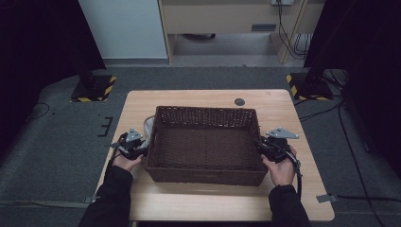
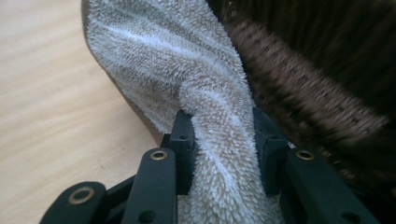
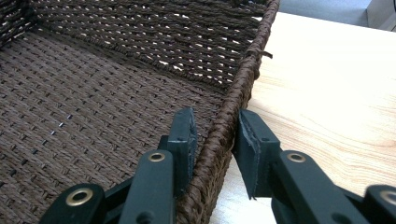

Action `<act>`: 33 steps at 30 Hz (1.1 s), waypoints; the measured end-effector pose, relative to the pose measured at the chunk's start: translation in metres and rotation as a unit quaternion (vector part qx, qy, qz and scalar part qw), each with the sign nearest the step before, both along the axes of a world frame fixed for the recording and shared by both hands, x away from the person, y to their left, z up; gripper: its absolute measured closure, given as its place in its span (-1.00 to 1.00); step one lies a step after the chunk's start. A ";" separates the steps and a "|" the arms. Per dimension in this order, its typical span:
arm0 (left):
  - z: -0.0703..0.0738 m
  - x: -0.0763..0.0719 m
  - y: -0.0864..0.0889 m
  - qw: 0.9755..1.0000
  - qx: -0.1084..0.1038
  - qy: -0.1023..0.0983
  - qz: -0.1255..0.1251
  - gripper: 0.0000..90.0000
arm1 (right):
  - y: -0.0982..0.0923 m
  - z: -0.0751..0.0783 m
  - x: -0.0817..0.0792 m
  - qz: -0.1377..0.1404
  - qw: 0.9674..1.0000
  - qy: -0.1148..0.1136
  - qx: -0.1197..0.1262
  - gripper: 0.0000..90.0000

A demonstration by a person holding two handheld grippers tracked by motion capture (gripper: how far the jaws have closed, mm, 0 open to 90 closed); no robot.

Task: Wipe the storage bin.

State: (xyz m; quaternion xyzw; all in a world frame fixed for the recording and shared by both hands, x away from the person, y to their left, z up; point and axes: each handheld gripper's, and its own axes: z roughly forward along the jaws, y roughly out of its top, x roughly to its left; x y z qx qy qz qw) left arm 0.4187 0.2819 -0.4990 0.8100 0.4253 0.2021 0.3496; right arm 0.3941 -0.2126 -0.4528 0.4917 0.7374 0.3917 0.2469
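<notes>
High view. Basket (image 1: pixel 206 144): rectangular, dark brown woven wicker, straight low walls and flat woven floor, nothing lying inside it. It sits mid-tabletop (image 1: pixel 208 198), a pale wood-grain slab with rounded corners; a bare strip runs along the near edge, a wider one along the far edge, narrower margins at either side. Left tongs (image 1: pixel 137 144) sit at the basket's left wall, right tongs (image 1: pixel 263 145) at its right wall, each in a hand with a dark sleeve. Towel (image 1: pixel 148 126): pale cloth, bunched outside the basket's far-left corner. A small round dark disc (image 1: pixel 239 101) lies on the far strip.

Left gripper view. Towel (image 2: pixel 187 79): beige-grey terry, short looped pile, twisted into a thick fold. Left tongs (image 2: pixel 223 140), matte black with brass-ringed rivets, are clamped on that fold. The blurred wicker wall (image 2: pixel 317 107) stands just to the right; bare wood lies to the left.

Right gripper view. Right tongs (image 3: pixel 215 135) are closed over the basket's braided rim (image 3: pixel 233 102), one pad inside the wall, one outside. Open-weave walls; tight weave on the floor. Bare tabletop (image 3: pixel 327 93) spreads beyond the rim.
</notes>
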 end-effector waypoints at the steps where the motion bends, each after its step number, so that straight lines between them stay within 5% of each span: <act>1: 0.000 0.000 0.000 1.000 -0.002 0.000 0.001 0.46 | 0.000 0.000 0.000 0.000 1.000 0.000 -0.001 0.53; 6: 0.015 -0.006 0.012 0.999 -0.033 -0.021 0.021 0.45 | 0.000 0.000 0.000 0.000 1.000 0.000 -0.003 0.53; 10: 0.038 -0.018 0.025 0.995 -0.068 -0.064 0.029 0.45 | 0.000 0.000 0.001 -0.001 1.000 -0.002 -0.005 0.53; 14: 0.047 -0.028 0.024 0.994 -0.068 -0.080 0.009 0.45 | 0.000 0.000 0.001 0.000 1.000 -0.001 -0.008 0.53; 21: 0.023 -0.026 0.002 0.999 -0.012 -0.041 -0.016 0.45 | -0.001 -0.001 0.001 -0.001 1.000 -0.003 -0.002 0.52; 26: 0.002 -0.020 -0.001 1.000 0.018 -0.009 -0.020 0.45 | -0.001 -0.001 0.001 -0.001 1.000 -0.002 0.000 0.53; 28: -0.002 -0.019 -0.001 1.000 0.020 -0.006 -0.019 0.45 | 0.000 0.000 0.001 -0.003 1.000 -0.002 -0.001 0.53; 33: 0.006 -0.022 0.009 1.000 -0.014 -0.017 -0.004 0.45 | -0.001 0.000 0.001 -0.003 1.000 -0.001 -0.001 0.53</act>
